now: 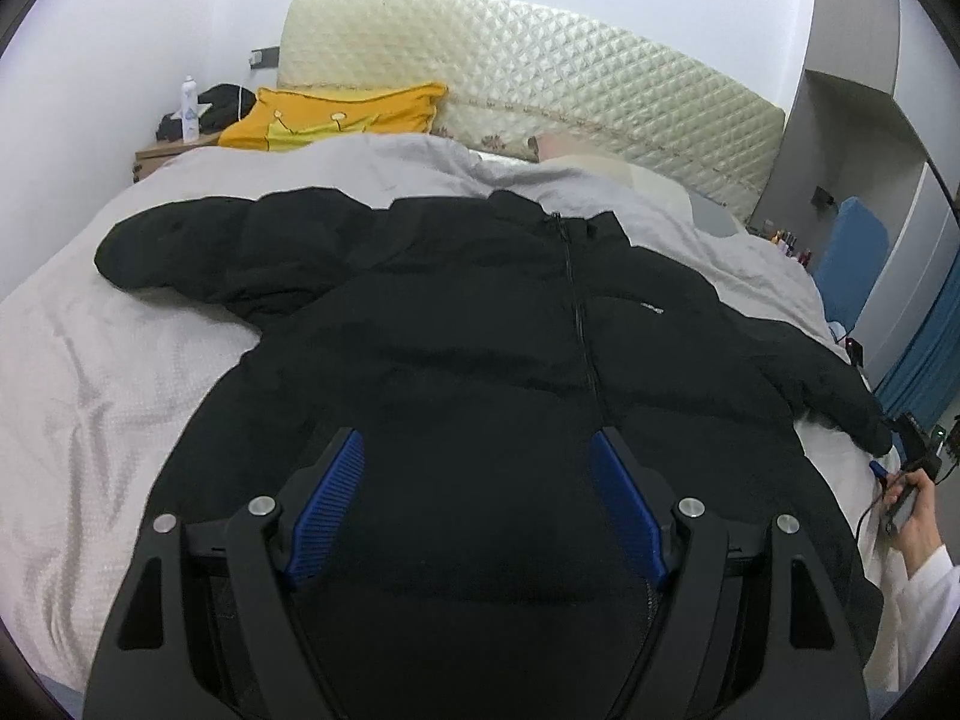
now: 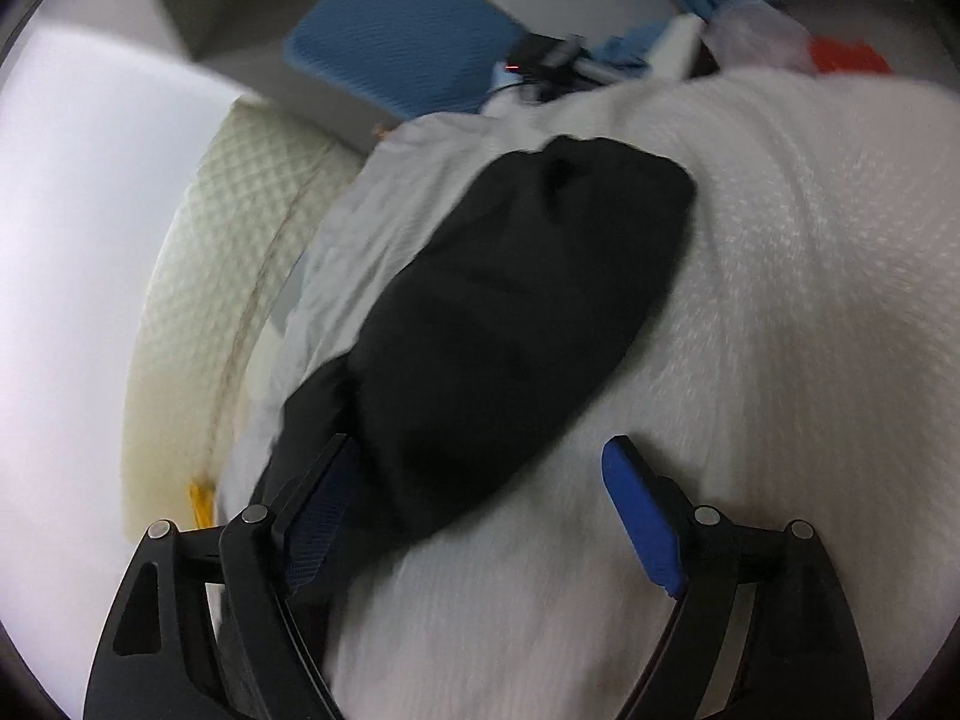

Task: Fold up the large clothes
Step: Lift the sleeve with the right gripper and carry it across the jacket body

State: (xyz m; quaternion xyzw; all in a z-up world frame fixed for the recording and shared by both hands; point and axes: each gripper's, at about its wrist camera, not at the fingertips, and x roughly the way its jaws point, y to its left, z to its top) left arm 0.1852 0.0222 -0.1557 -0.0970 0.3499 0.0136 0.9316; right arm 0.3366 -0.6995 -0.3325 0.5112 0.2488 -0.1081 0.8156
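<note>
A black puffer jacket lies front up on the bed, zipped, both sleeves spread out to the sides. My left gripper is open above the jacket's lower body near the hem, holding nothing. In the right wrist view, the jacket's right sleeve lies across the white cover. My right gripper is open over the sleeve's upper part, its left finger against the black fabric and its right finger over the cover. The right gripper also shows in the left wrist view, at the sleeve's cuff end.
The bed has a grey sheet and a quilted cream headboard. A yellow pillow lies at the head. A nightstand with a bottle stands at the left. A blue cushion and clutter sit at the right.
</note>
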